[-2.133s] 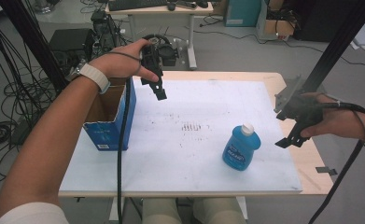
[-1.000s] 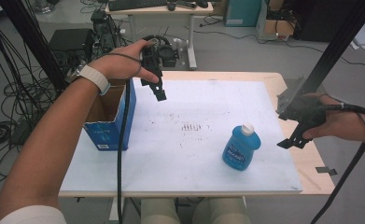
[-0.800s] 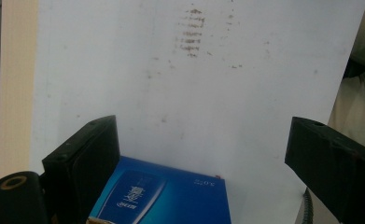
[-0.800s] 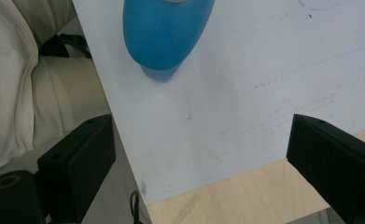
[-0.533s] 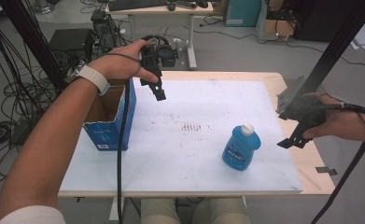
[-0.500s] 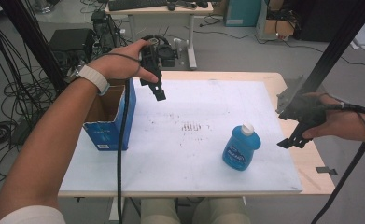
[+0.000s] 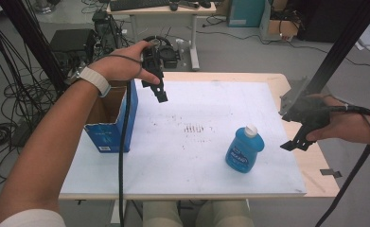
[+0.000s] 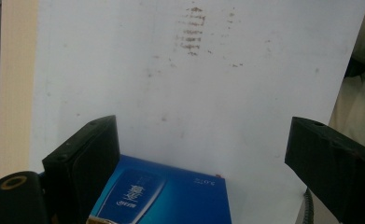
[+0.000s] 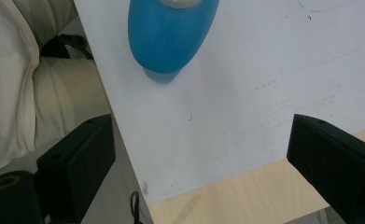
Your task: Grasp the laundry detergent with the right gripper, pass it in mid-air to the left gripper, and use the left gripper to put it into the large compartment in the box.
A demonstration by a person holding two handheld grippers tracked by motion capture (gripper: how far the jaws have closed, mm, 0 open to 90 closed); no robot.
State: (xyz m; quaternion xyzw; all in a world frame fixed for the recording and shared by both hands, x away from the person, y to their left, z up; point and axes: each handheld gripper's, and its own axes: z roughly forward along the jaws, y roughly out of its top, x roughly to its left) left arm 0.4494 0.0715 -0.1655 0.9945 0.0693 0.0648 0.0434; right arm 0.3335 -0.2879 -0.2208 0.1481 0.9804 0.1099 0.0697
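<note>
Work surface: a white board (image 7: 197, 142) laid over a light wooden table (image 7: 317, 168), whose bare wood shows along the right and far edges. The board carries a patch of dark scuff marks (image 7: 192, 127) near its middle, seen also in the left gripper view (image 8: 192, 30).

Items on the board: a blue bottle (image 7: 244, 149) with a white cap, standing upright right of centre toward the near edge; in the right gripper view its rounded blue body (image 9: 171, 32) stands near the board's edge. An open blue cardboard box (image 7: 114, 116) stands at the left edge; its blue side (image 8: 166, 196) lies under the left gripper's jaws.

Left gripper (image 7: 160, 94): held above the board's far left corner, just beside the box, jaws released and wide apart, nothing between them.

Right gripper (image 7: 296, 143): held over the table's right edge, near the bottle but apart from it, jaws released and wide, nothing gripped.

Room: grey floor; tangled black cables (image 7: 3, 132) at the left; a desk (image 7: 163, 9) with a keyboard beyond the table; dark slanted poles at both upper corners. The person's light trousers (image 9: 12, 84) show below the near edge.
</note>
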